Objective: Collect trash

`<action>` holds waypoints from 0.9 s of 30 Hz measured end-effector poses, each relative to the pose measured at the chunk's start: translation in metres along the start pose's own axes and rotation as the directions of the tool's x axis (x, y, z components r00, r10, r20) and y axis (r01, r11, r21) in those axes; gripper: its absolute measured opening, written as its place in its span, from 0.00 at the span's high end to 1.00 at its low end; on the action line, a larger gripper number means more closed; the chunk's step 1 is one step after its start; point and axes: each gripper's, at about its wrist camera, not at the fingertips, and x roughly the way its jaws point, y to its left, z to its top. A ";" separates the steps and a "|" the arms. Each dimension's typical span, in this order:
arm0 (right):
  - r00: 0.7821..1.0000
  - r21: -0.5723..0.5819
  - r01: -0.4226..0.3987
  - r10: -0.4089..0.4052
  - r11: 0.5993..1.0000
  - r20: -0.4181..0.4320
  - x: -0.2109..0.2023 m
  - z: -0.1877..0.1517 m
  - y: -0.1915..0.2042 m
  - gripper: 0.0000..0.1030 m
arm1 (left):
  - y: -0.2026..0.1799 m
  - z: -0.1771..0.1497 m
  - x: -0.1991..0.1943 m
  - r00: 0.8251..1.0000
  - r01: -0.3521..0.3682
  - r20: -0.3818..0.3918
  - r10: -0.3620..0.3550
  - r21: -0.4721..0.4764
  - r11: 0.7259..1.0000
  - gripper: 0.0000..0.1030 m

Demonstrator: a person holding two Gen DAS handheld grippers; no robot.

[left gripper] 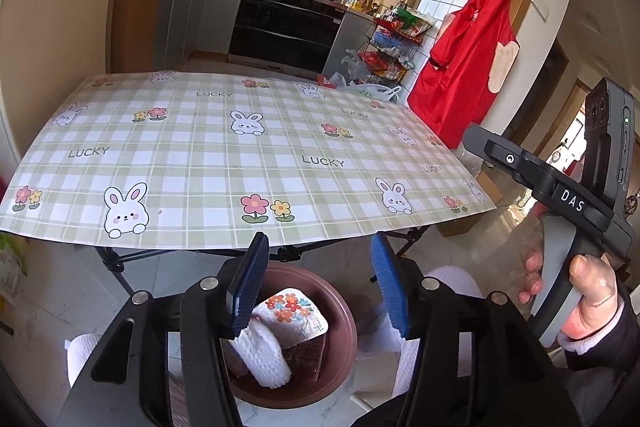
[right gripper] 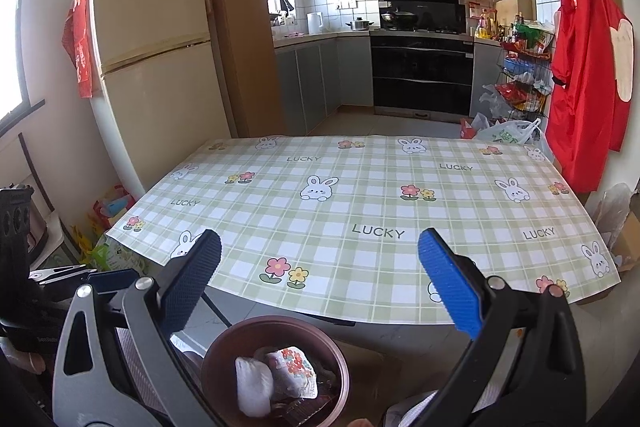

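A brown round bin (left gripper: 345,315) stands on the floor at the table's near edge. In it lie a white crumpled paper towel (left gripper: 262,351) and a flower-printed wrapper (left gripper: 292,311). My left gripper (left gripper: 320,247) hangs over the bin with its blue pads apart; the towel lies just below the left pad, loose in the bin. In the right wrist view the bin (right gripper: 216,355), the towel (right gripper: 252,383) and the wrapper (right gripper: 296,367) lie below my right gripper (right gripper: 320,239), which is open and holds nothing. A hand (left gripper: 588,299) holds the right gripper's handle.
The folding table (right gripper: 360,199) carries a green checked bunny cloth. A red apron (right gripper: 584,67) hangs at the right. A fridge (right gripper: 152,59) stands at the left. A wire rack (right gripper: 524,75) and plastic bags (right gripper: 508,135) are behind the table.
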 end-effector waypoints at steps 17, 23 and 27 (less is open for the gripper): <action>1.000 -0.016 0.021 -0.021 1.000 0.001 -0.004 0.002 0.001 0.06 | -0.003 0.012 -0.021 0.987 -0.133 0.094 0.129 0.046 0.990 0.06; 0.997 -0.059 0.072 -0.071 0.996 0.020 -0.014 0.012 0.000 0.05 | -0.003 0.029 -0.040 0.959 -0.240 0.181 0.218 0.111 0.964 0.06; 0.994 -0.099 0.109 -0.106 0.989 0.035 -0.025 0.026 -0.001 0.05 | -0.003 0.046 -0.057 0.939 -0.291 0.233 0.253 0.145 0.946 0.06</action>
